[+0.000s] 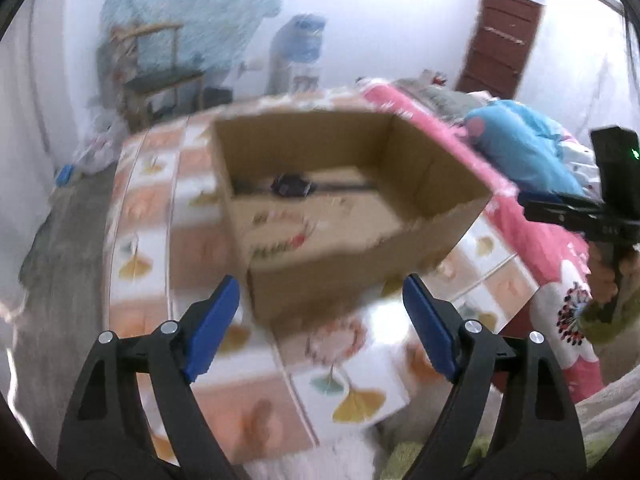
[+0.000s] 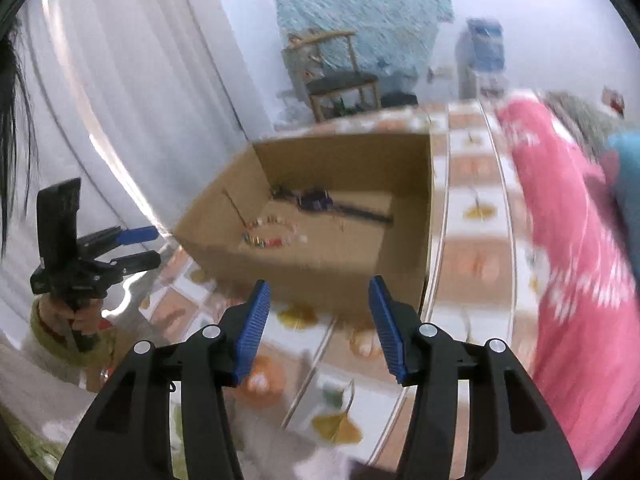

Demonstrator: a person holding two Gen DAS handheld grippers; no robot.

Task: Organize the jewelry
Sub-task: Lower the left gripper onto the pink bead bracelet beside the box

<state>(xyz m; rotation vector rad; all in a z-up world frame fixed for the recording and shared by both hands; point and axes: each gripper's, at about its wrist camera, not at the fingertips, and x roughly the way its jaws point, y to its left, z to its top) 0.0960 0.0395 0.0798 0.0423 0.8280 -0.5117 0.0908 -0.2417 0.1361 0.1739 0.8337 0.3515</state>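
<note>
A: Both the left gripper (image 1: pixel 320 320) and the right gripper (image 2: pixel 316 324) are spread wide, empty, short of the cardboard box (image 1: pixel 360 264)

B: The beaded jewelry (image 2: pixel 266 236) lies loose on the box floor; blur suggests haste, and a rushed pinch could scatter beads

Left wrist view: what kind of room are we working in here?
Likely a bedroom at home: a cardboard box sits on a patterned bed sheet, with a pink floral blanket, a wooden chair and a brown door.

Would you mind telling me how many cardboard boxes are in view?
1. The open cardboard box sits on the patterned bedspread, ahead of both grippers; nothing else box-like shows, though blur could hide more.
</note>
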